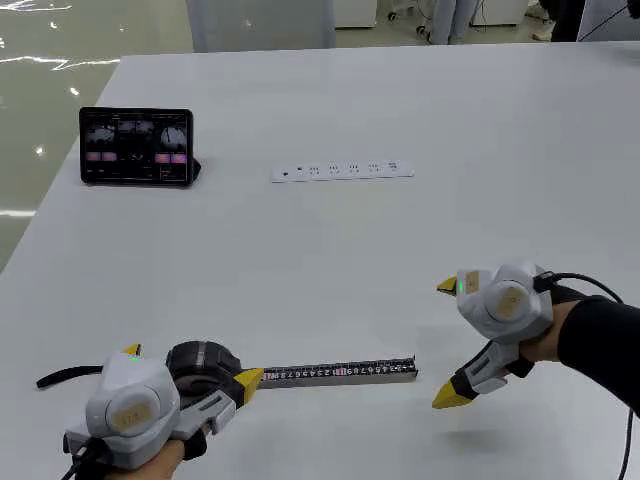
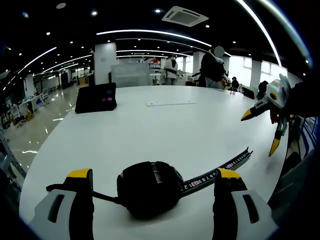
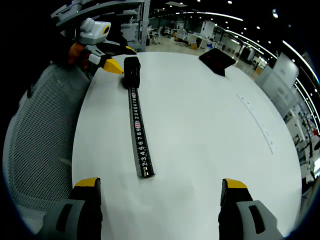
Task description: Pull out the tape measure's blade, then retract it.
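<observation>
The tape measure (image 2: 150,189) lies on the white table (image 1: 330,250), at the near edge on the person's left. Its dark round body sits between the two yellow-tipped jaws of the left gripper (image 2: 154,173). In the left gripper view those jaws stand wide, with bare table showing on either side of the body, so they are not clamped on it. From the head view the body and the jaw tips crowd together, and I cannot tell whether one tip brushes it. A thin black strap (image 1: 65,377) trails from the tape measure away to the left.

The blade (image 1: 340,371) is drawn out and lies flat on the table, running from the body toward the person's right, its numbered face up. Its end hook rests on the surface, touched by nothing.

The right gripper (image 1: 447,343) is held above the table just beyond the blade's tip, its jaws spread wide and holding nothing; one tip points up and the other down toward the table. In the right gripper view the blade's end lies just ahead between the two jaws — nearer the left one — and apart from both.

Farther back on the table a dark tablet (image 1: 135,147) stands propped with its screen lit, and a white power strip (image 1: 342,171) lies flat to its right — both well apart from the tape measure.
</observation>
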`<state>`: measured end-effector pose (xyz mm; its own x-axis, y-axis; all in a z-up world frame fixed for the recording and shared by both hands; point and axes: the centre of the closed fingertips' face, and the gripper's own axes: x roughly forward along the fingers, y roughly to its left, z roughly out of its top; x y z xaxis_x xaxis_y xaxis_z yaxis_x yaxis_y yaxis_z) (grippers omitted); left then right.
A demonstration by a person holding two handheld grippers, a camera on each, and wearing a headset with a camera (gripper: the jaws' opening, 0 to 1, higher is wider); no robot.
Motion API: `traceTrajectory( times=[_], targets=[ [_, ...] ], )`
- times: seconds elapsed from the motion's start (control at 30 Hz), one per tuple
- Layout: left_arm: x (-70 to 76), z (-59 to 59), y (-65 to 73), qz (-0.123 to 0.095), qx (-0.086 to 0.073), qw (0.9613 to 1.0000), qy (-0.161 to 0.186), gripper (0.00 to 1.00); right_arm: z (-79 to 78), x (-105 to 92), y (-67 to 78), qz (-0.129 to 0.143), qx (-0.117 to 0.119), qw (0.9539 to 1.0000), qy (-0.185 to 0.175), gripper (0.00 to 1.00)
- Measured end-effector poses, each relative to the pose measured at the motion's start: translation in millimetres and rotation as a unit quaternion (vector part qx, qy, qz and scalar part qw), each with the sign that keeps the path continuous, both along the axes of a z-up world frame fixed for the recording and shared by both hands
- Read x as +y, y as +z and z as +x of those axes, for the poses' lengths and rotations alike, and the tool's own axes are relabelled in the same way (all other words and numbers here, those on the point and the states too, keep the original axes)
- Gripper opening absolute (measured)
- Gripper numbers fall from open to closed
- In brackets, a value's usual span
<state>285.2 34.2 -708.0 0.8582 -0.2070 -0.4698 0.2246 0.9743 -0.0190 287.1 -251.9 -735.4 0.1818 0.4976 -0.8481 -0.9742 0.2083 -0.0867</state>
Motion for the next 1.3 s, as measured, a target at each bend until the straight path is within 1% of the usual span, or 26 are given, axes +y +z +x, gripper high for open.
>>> traceTrajectory(
  times=[0.1, 0.13, 0.17, 0.23, 0.27, 0.33, 0.43, 0.5, 0.57, 0.6, 0.63, 0.67, 0.7, 0.77, 0.8, 0.87, 1.03, 1.2, 1.3],
  targets=[
    [2.6, 2.4, 0.3, 0.000, -0.010, 0.9999, 0.009, 0.99, -1.7, 8.0, -2.9, 0.010, 0.011, 0.9999, -0.006, 0.99],
    [4.1, 2.9, -0.5, 0.000, -0.011, 0.9998, 0.014, 0.99, -2.2, 9.9, -3.9, 0.011, 0.014, 0.9998, -0.006, 0.99],
    [6.1, 3.2, -2.7, 0.002, -0.008, 0.9997, 0.021, 0.99, -2.4, 12.5, -5.4, 0.011, 0.014, 0.9998, -0.004, 0.99],
    [6.4, 5.0, -4.6, 0.008, -0.010, 0.9996, 0.025, 0.99, -2.4, 16.8, -8.9, 0.009, 0.014, 0.9999, 0.001, 0.99],
    [6.6, 6.2, -6.5, 0.009, -0.008, 0.9996, 0.026, 0.99, -2.4, 18.1, -10.7, 0.007, 0.015, 0.9999, 0.003, 0.99],
    [6.9, 8.2, -8.4, 0.004, -0.007, 0.9995, 0.032, 0.99, -2.4, 19.5, -15.4, 0.000, 0.016, 0.9998, 0.007, 0.99],
    [5.9, 9.6, -8.9, -0.003, -0.010, 0.9992, 0.038, 0.99, -3.9, 17.7, -22.5, -0.014, 0.019, 0.9996, 0.016, 0.92],
    [5.9, 12.2, -8.9, -0.011, -0.016, 0.9989, 0.044, 0.99, -4.8, 17.6, -26.1, -0.017, 0.024, 0.9994, 0.018, 0.90],
    [3.6, 11.8, -12.3, -0.014, -0.019, 0.9991, 0.036, 0.99, -5.0, 17.9, -26.5, -0.014, 0.026, 0.9994, 0.017, 0.85],
    [2.8, 10.8, -15.3, -0.002, -0.022, 0.9994, 0.027, 0.99, -5.0, 18.5, -26.4, -0.013, 0.025, 0.9994, 0.020, 0.82],
    [3.6, 9.7, -18.7, 0.012, -0.018, 0.9996, 0.020, 0.99, -4.3, 18.8, -27.0, -0.013, 0.023, 0.9994, 0.022, 0.79],
    [2.9, 10.1, -20.6, 0.012, -0.017, 0.9996, 0.018, 0.99, -3.8, 19.5, -27.6, -0.013, 0.021, 0.9994, 0.025, 0.75],
    [3.4, 10.8, -19.6, 0.010, -0.019, 0.9996, 0.020, 0.99, -4.3, 20.0, -27.9, -0.013, 0.020, 0.9993, 0.029, 0.72],
    [4.2, 12.8, -19.2, 0.014, -0.026, 0.9994, 0.019, 0.99, -5.3, 20.2, -29.9, -0.018, 0.016, 0.9989, 0.040, 0.66],
    [4.5, 13.0, -20.5, 0.014, -0.025, 0.9994, 0.020, 0.99, -5.5, 20.0, -31.0, -0.020, 0.015, 0.9988, 0.041, 0.63],
    [5.9, 13.2, -23.3, 0.007, -0.021, 0.9995, 0.024, 0.99, -6.6, 19.5, -32.5, -0.025, 0.015, 0.9984, 0.049, 0.58],
    [7.0, 14.3, -21.1, 0.006, -0.027, 0.9993, 0.026, 0.99, -8.8, 20.6, -32.7, -0.027, 0.015, 0.9977, 0.061, 0.49],
    [6.8, 14.6, -21.0, 0.003, -0.028, 0.9992, 0.028, 0.99, -12.7, 20.9, -37.1, -0.034, 0.023, 0.9965, 0.073, 0.39],
    [8.8, 15.1, -20.0, 0.002, -0.030, 0.9990, 0.032, 0.99, -14.5, 20.9, -38.8, -0.035, 0.030, 0.9960, 0.076, 0.36]
  ],
)
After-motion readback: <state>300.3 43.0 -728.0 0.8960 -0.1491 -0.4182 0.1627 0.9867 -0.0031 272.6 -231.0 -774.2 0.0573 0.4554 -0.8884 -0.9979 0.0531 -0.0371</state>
